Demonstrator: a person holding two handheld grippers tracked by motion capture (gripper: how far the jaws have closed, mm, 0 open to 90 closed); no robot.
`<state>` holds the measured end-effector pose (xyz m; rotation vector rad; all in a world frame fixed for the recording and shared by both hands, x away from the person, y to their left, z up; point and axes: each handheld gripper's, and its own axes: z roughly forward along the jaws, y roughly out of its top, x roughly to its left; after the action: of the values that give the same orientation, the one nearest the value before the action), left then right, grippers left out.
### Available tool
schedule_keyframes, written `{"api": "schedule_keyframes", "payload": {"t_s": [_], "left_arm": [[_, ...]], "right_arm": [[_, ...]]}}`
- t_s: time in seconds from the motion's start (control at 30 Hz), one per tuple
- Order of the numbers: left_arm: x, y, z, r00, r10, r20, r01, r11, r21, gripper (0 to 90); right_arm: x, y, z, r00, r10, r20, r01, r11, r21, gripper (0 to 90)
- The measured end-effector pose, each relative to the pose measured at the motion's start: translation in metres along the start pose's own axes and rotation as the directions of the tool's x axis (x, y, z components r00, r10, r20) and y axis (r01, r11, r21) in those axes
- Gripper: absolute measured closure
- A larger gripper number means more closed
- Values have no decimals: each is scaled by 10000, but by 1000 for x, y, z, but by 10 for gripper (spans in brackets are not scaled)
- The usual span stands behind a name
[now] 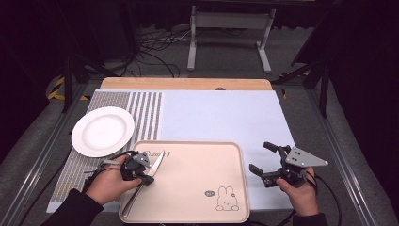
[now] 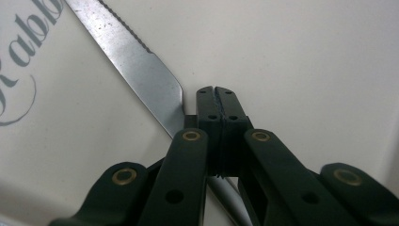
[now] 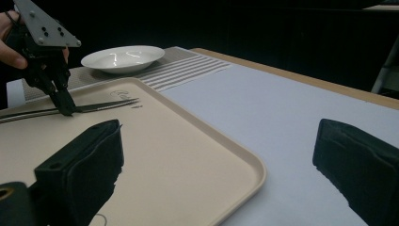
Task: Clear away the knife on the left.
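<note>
A table knife (image 1: pixel 157 162) lies slanted on the left part of a beige tray (image 1: pixel 197 183) printed with a rabbit drawing. My left gripper (image 1: pixel 148 179) stands over the knife's middle, shut. In the left gripper view its pads meet at the tip (image 2: pixel 218 92), and the serrated blade (image 2: pixel 136 61) runs under the jaws from the upper left. The right gripper view shows that gripper's tip (image 3: pixel 66 110) touching the knife (image 3: pixel 103 106) on the tray (image 3: pixel 141 155). My right gripper (image 1: pixel 259 156) hovers just right of the tray, open and holding nothing (image 3: pixel 216 141).
A white plate (image 1: pixel 102 131) sits on a striped placemat (image 1: pixel 146 113) beyond the tray's left corner, also seen as the plate (image 3: pixel 122 57). A pale mat (image 1: pixel 221 117) covers the table behind and right of the tray. A metal stand rises beyond the far edge.
</note>
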<state>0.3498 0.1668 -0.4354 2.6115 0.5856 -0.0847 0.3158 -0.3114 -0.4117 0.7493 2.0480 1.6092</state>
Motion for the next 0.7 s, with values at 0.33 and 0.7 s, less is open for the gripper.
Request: {"api": "schedule_keyframes", "payload": {"t_s": [0.33, 0.7], "left_arm": [[3, -9, -4, 9997, -211, -89, 211, 9998, -27, 900], [5, -16, -8, 9990, -422, -141, 422, 9991, -44, 900]], "right_arm": [[0, 0, 0, 10000, 3, 4, -3, 10000, 15, 28], [0, -1, 1, 10000, 0, 31, 0, 10000, 65, 29]]}}
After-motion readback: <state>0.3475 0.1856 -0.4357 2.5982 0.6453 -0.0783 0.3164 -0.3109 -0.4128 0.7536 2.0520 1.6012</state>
